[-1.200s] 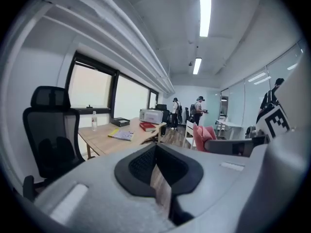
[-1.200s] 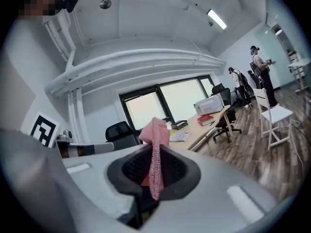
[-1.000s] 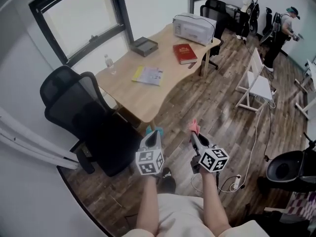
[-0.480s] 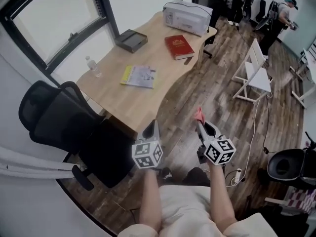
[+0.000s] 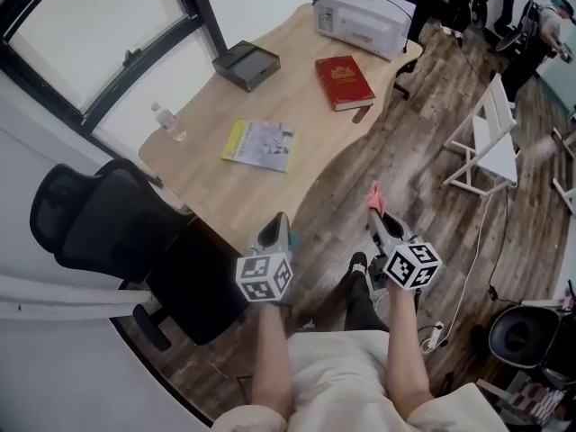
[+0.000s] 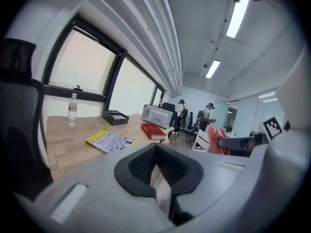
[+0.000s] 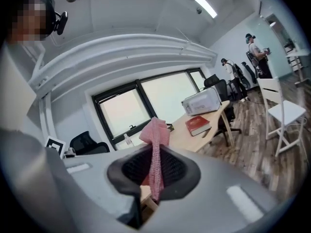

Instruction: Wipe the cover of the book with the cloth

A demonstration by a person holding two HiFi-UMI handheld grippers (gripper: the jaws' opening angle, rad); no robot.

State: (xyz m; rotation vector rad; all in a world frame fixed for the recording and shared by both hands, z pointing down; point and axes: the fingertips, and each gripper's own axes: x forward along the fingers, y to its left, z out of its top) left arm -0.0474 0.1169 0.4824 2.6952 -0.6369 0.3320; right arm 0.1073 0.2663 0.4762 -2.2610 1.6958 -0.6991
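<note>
Broadly, the wooden counter (image 5: 297, 165) lies well ahead of the person. The red book (image 5: 344, 82) rests flat on its far part, near the white printer (image 5: 364, 21) and well apart from both tools. It looks like a hardback: stiff, fairly heavy, with a smooth cover. It should probably stay put under light strokes, yet it could slide on the bare wood if pushed hard, so steadying it at an edge or the spine seems the sensible hold. The right tool (image 5: 378, 214) is clamped on the pink cloth (image 7: 156, 135), which is soft, light and limp. It is a knitted strip pinched between the jaws with a bunched end standing out past the tips, and that free end is the part to lay on the cover. The left tool (image 5: 280, 223) holds nothing, its jaws drawn nearly together with only a slit between, through which wood shows.
</note>
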